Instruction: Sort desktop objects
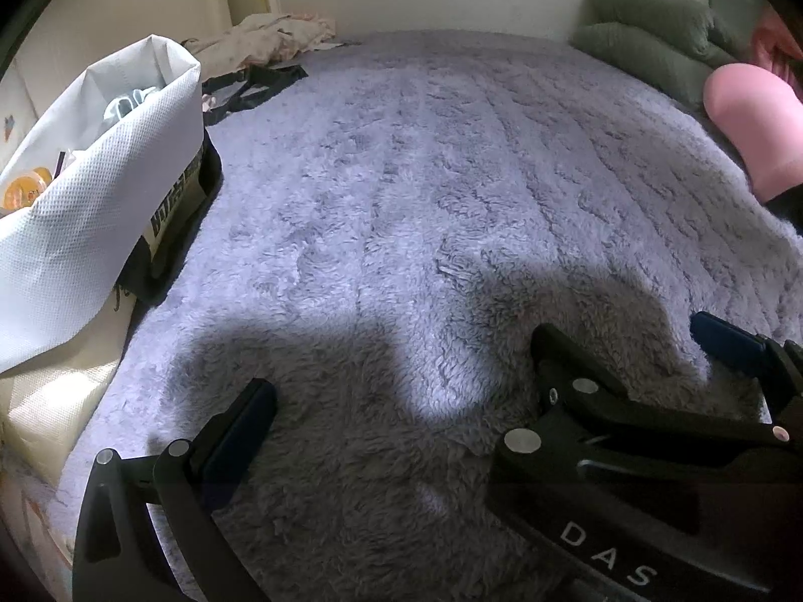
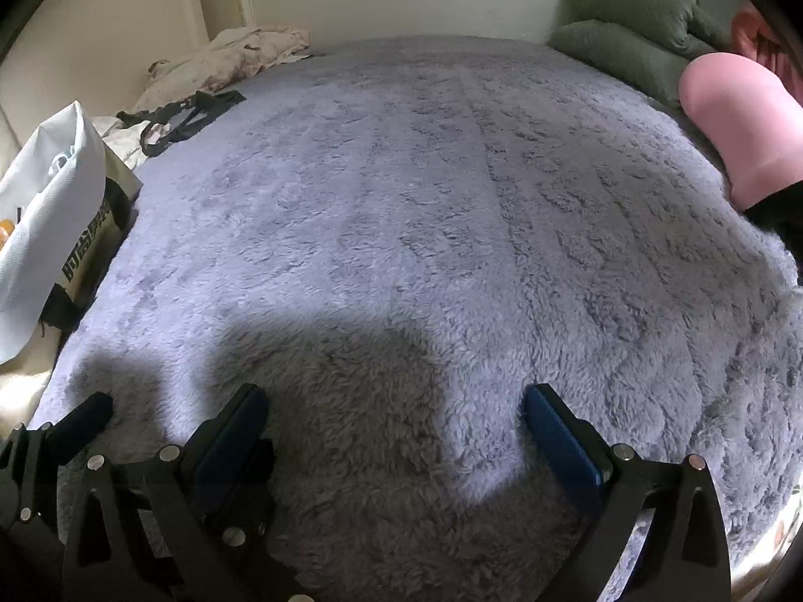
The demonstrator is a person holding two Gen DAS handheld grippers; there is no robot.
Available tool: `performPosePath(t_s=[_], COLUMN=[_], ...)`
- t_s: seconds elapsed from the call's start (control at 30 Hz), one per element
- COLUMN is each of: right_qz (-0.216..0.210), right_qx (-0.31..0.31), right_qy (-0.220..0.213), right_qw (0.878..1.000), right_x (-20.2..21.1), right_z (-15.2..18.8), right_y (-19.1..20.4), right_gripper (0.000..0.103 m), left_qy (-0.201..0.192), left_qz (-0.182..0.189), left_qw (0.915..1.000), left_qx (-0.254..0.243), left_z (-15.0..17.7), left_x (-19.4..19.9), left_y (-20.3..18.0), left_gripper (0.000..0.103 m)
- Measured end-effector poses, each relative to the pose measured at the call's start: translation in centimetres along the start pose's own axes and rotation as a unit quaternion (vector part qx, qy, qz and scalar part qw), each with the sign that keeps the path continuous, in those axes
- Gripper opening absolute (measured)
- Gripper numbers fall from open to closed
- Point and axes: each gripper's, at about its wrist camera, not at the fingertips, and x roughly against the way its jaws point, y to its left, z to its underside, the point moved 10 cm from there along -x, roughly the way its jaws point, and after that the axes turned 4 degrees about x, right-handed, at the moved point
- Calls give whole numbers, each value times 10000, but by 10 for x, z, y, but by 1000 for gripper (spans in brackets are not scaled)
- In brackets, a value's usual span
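A fluffy grey blanket (image 1: 426,200) covers the bed in both views (image 2: 426,210). My left gripper (image 1: 401,366) is open and empty, low over the blanket's near part. My right gripper (image 2: 396,396) is open and empty, also low over the blanket. The right gripper's body and blue-padded fingers (image 1: 722,338) show at the lower right of the left wrist view, close beside the left one. A finger of the left gripper (image 2: 85,416) shows at the lower left of the right wrist view. A white bag (image 1: 100,190) with small items inside, one orange (image 1: 25,190), stands at the left.
A cream printed tote (image 1: 175,200) leans against the white bag (image 2: 45,231). Black straps (image 1: 251,85) and crumpled cloth (image 1: 271,35) lie at the far left. Green pillows (image 1: 647,35) and a pink cushion (image 1: 753,125) sit at the far right. A wall runs behind.
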Motion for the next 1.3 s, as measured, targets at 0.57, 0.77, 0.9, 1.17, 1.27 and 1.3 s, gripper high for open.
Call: performPosePath(t_s=[0.57, 0.77, 0.9, 1.17, 1.27, 1.3], right_qz=[-6, -7, -28, -14, -16, -13], right_qx=[10, 13, -1, 24, 25, 28], right_qy=[2, 4, 5, 7, 8, 10], right_qw=[10000, 10000, 10000, 10000, 10000, 10000], right_x=[0, -1, -1, -1, 0, -1], right_z=[3, 1, 1, 1, 2, 1], right_y=[-2, -1, -2, -4, -5, -4], right_gripper=[103, 103, 103, 103, 103, 103], left_qy=[2, 2, 3, 5, 6, 6], left_qz=[-11, -7, -9, 0, 2, 1], left_qw=[10000, 10000, 10000, 10000, 10000, 10000], left_qx=[-10, -9, -10, -2, -3, -2], left_z=[0, 0, 0, -1, -1, -1], left_x=[0, 0, 0, -1, -1, -1], left_y=[-2, -1, -3, -4, -4, -4], left_gripper=[103, 103, 103, 103, 103, 103])
